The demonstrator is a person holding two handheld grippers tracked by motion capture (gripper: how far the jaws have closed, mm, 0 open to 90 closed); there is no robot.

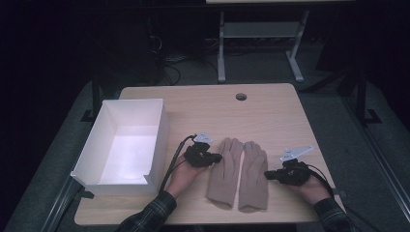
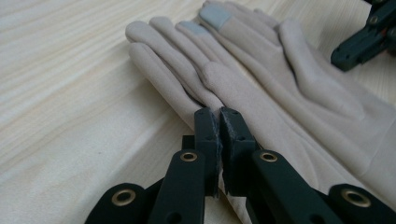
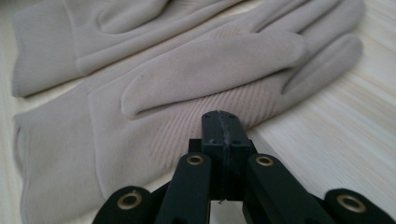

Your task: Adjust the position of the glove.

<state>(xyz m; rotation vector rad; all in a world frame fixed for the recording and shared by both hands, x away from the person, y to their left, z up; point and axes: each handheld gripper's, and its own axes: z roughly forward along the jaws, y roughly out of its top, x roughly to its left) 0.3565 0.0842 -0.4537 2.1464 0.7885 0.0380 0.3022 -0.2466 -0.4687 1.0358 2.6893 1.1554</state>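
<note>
A light wooden bench [image 1: 270, 111] sits mid-frame, its surroundings lost in darkness. At centre left stands an open white box [image 1: 126, 145], its inside bare. Two beige gloves [image 1: 239, 171] lie flat side by side at lower centre, fingers pointing away; the cuffs near the bench's front edge. Both forearms enter from the bottom, sleeves cut off by the frame. The left hand-held gripper [image 1: 216, 157] rests just left of the gloves, jaws pressed nearly together at the glove edge, holding nothing. The right hand-held gripper [image 1: 267, 175] sits just right of them, jaws closed together, empty.
</note>
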